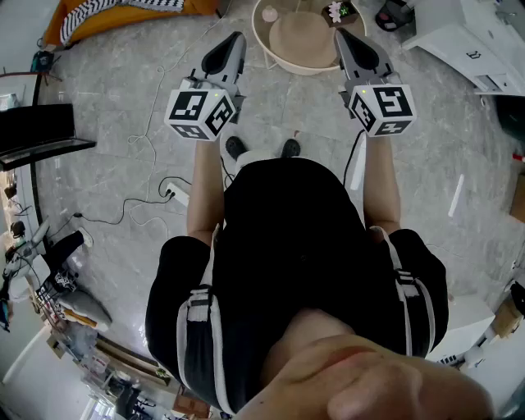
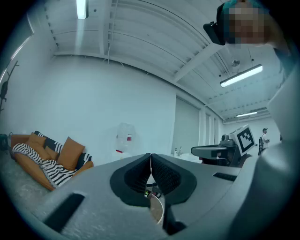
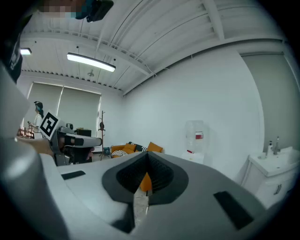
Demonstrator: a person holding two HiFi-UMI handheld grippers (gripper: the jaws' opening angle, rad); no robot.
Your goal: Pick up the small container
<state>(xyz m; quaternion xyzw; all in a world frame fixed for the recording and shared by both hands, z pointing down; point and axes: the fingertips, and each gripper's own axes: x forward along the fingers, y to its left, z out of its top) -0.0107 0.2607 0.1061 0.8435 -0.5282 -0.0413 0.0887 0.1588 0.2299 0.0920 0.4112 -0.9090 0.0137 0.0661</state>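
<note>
Both clenched and empty, our left tool [image 1: 237,38] and right tool [image 1: 341,34] face the small container [image 1: 268,14] at twelve o'clock; it is likely light and rigid, so we'd pinch its sides.

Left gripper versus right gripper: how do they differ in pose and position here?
The left gripper leans its tip to the right, while the right gripper leans its tip to the left, so the two converge. In the head view, the left gripper's tip stops just short of the round beige table's rim, while the right gripper's tip overlaps the table's right edge. Both have their jaws shut with nothing between them, and both are held out over the floor.
</note>
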